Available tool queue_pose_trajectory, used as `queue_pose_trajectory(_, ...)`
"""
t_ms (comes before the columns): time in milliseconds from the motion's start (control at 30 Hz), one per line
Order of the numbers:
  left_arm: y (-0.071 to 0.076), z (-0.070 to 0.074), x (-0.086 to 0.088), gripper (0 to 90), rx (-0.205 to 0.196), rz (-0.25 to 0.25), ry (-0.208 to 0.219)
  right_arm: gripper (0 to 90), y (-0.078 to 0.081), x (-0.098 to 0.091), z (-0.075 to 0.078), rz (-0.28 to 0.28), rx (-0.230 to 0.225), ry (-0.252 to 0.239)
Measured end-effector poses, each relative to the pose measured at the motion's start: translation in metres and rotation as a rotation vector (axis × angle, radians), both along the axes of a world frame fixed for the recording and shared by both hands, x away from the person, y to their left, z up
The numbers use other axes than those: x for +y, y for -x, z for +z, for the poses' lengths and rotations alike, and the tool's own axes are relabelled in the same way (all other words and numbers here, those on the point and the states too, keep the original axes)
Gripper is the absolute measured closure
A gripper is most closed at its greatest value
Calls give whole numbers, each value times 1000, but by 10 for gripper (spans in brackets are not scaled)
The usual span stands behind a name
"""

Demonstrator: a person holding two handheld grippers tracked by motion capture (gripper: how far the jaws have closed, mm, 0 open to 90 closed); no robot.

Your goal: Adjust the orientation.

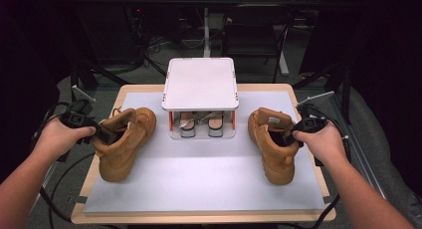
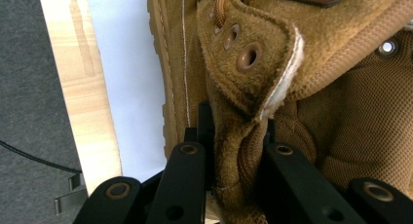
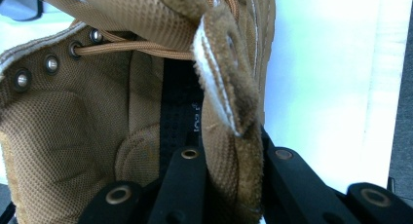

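Observation:
Two tan suede boots lie on the white mat (image 1: pixel 199 179). The left boot (image 1: pixel 124 144) is at the mat's left, the right boot (image 1: pixel 273 144) at its right. My left gripper (image 1: pixel 107 134) is shut on the left boot's collar (image 2: pixel 238 136); the suede edge is pinched between both black jaws. My right gripper (image 1: pixel 288 138) is shut on the right boot's collar (image 3: pixel 234 151) in the same way, one jaw inside the boot and one outside. The left boot looks tilted, its heel end raised a little off the mat.
A small white two-level shoe rack (image 1: pixel 200 84) stands at the back middle of the table, with a pair of sandals (image 1: pixel 199 123) on its lower shelf. The wooden table edge (image 1: pixel 79 199) frames the mat. Chairs and cables are beyond the table.

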State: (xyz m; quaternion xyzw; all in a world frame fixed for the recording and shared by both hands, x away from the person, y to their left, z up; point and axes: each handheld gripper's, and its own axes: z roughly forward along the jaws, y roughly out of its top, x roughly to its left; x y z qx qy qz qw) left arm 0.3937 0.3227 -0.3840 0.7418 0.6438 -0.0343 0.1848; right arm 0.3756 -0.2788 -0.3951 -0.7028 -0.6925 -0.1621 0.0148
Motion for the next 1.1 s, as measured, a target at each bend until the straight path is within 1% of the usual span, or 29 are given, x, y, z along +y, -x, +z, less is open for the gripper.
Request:
queue_pose_trajectory(67,-1,5,0,834,-11,6,7,838,0,1,3,-2,-6,-1)
queue_pose_trajectory(133,-1,9,1,833,-18,2,15,839,-1,2,7,-3,-1,0)
queue_pose_trajectory(167,-1,12,1,833,-28,6,23,838,-1,2,8,-1,-10,0)
queue_pose_trajectory(267,-1,19,2,833,-40,12,39,839,-2,2,13,-8,-16,-11)
queue_pose_trajectory(300,-2,21,2,833,-43,15,44,838,-3,2,16,-14,-9,-13)
queue_pose_trajectory(333,-2,24,3,833,-50,15,46,838,-3,2,17,-16,-17,-14)
queue_pose_trajectory(400,-2,27,2,833,-59,22,46,838,-3,2,22,-27,-26,-25)
queue_pose_trajectory(467,-2,31,2,833,-59,23,40,838,-3,1,25,-26,-34,-18)
queue_pose_trajectory(533,-3,33,3,833,-62,27,37,838,-4,0,30,-31,-35,-25)
queue_pose_trajectory(567,-3,34,3,833,-60,25,33,837,-4,0,32,-40,-47,-32)
queue_pose_trajectory(600,-3,35,3,834,-59,32,32,837,-4,0,34,-39,-34,-23)
queue_pose_trajectory(633,-4,37,4,833,-58,34,31,837,-4,-1,37,-42,-40,-26)
queue_pose_trajectory(667,-4,39,4,833,-56,31,28,837,-5,-1,40,-44,-35,-26)
queue_pose_trajectory(733,-4,42,5,833,-59,37,28,837,-6,-1,44,-57,-49,-23)
queue_pose_trajectory(767,-5,45,5,833,-59,41,27,837,-7,-1,47,-63,-48,-33)
queue_pose_trajectory(867,-5,51,7,833,-65,47,32,837,-8,-3,56,-68,-58,-34)
queue_pose_trajectory(967,-6,60,8,832,-70,63,33,836,-10,-2,65,-79,-74,-38)
queue_pose_trajectory(1000,-7,63,9,832,-74,60,32,836,-11,-1,69,-82,-77,-38)
queue_pose_trajectory(1100,-9,72,10,832,-79,70,31,836,-12,1,78,-86,-85,-39)
